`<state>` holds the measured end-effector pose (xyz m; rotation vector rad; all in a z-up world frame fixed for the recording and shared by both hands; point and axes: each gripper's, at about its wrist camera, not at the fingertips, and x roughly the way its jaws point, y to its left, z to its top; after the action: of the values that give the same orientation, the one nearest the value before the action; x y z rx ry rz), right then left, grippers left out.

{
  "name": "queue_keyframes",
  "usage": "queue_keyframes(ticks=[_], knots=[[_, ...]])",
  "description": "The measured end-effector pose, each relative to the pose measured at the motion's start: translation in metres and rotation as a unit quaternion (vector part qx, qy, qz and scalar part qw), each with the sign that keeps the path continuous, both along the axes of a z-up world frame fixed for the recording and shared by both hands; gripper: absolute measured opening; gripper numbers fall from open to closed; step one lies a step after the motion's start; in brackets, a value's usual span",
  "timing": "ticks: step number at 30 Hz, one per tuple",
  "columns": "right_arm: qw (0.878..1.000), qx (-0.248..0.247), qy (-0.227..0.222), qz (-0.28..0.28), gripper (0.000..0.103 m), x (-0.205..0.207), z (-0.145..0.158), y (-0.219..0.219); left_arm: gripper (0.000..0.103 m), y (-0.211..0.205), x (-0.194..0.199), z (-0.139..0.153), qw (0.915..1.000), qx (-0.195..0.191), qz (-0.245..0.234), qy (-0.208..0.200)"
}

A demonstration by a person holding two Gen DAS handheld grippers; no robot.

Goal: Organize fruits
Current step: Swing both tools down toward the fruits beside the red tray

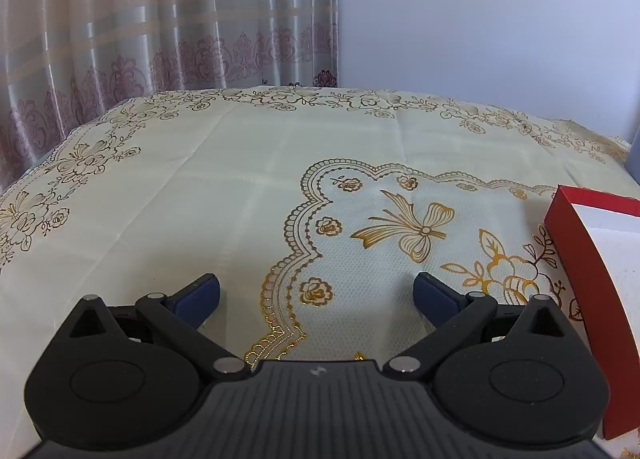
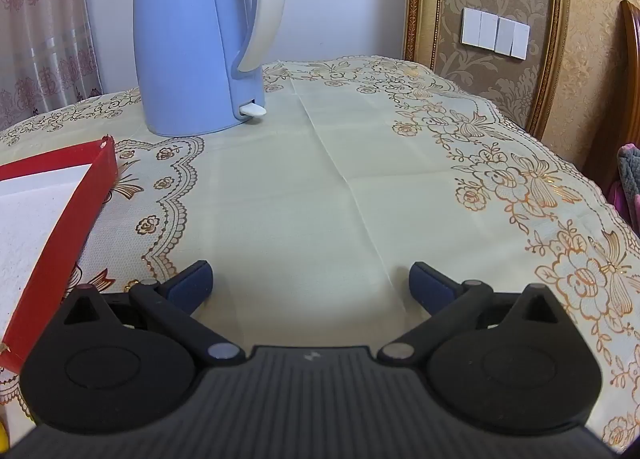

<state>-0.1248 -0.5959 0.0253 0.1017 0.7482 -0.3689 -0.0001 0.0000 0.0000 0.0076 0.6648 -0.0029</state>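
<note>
A shallow red box with a white foam lining lies on the table; its red wall [image 1: 580, 259] shows at the right edge of the left wrist view and its other wall [image 2: 76, 211] at the left edge of the right wrist view. No fruit is clearly in either view; only a yellow sliver [image 2: 3, 433] shows at the bottom left of the right wrist view. My left gripper [image 1: 317, 295] hovers over the tablecloth, jaws wide open, nothing between them. My right gripper [image 2: 311, 283] is likewise open and empty, just right of the box.
A cream tablecloth [image 1: 240, 179] with gold flower print covers the table. A pale blue electric kettle [image 2: 200, 43] stands at the back behind the box. Curtains [image 1: 140, 27] hang beyond the far left edge. A gold-framed wall panel with switches [image 2: 496, 33] is at the right.
</note>
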Motion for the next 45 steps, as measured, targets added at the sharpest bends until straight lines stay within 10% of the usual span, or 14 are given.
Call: queue_keyframes(ticks=[12,19,24,33,35,40,45], knots=[[0.999,0.002,0.006,0.033,0.103,-0.003,-0.002,-0.003,0.103,0.000,-0.004,0.000,1.0000,-0.002,0.007,0.001],[0.990,0.119,-0.056,0.057,0.103,-0.030,0.012,-0.020,0.103,0.007,-0.030,0.004,0.9985,-0.045,0.028,-0.006],[0.933,0.307,-0.172,0.080,0.103,-0.074,0.021,-0.032,0.103,0.001,-0.047,0.014,0.9990,-0.033,0.023,-0.019],[0.829,0.453,-0.321,0.059,0.103,-0.147,0.043,-0.003,0.103,-0.013,-0.074,0.025,0.9984,-0.036,0.013,-0.041],[0.835,0.431,-0.339,0.041,0.103,-0.160,0.050,0.007,0.103,-0.016,-0.081,0.028,0.9982,-0.029,0.014,-0.050],[0.903,0.247,-0.351,-0.006,0.103,-0.182,0.090,0.041,0.103,-0.018,-0.093,0.032,0.9976,-0.026,0.020,-0.060],[0.885,0.260,-0.383,-0.044,0.103,-0.199,0.088,0.037,0.103,-0.019,-0.103,0.034,0.9967,-0.047,0.011,-0.065]])
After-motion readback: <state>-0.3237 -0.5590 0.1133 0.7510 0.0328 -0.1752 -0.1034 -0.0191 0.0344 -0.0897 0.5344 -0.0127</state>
